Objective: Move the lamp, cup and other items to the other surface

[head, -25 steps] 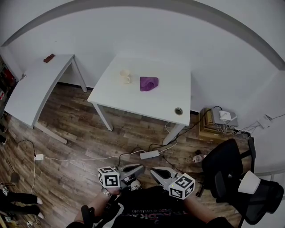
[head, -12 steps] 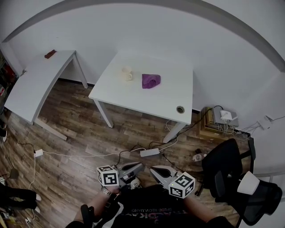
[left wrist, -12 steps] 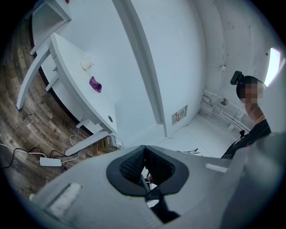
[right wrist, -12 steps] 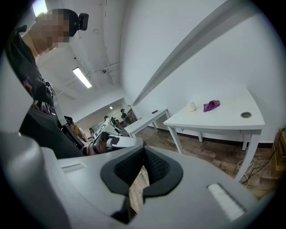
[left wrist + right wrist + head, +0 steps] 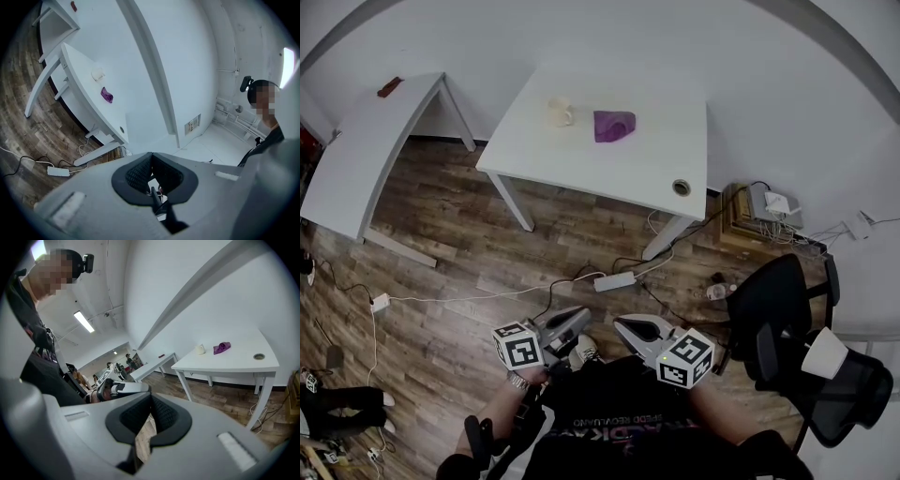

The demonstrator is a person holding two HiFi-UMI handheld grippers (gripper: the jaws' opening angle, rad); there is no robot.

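White square table (image 5: pixel 581 173) now lies higher in the head view than a second ago, but its size is almost the same. I judge the head tipped down more than the person walked. Left of the table, the long white desk (image 5: pixel 356 169) went up in the same way. Right of the table and nearer to the person, the black office chair (image 5: pixel 773 305) kept its place, with the white cone-shaped lamp shade (image 5: pixel 825 354) at it. Well short of the table, the left gripper (image 5: pixel 577 321) and the right gripper (image 5: pixel 628 328) remain low by the body, each with fingers pressed together on nothing. On the table's far part, the crumpled purple cloth (image 5: pixel 614 125) and, near it to the left, the small cream cup (image 5: pixel 561 112) are untouched. Nothing is carried yet; the approach remains to do.
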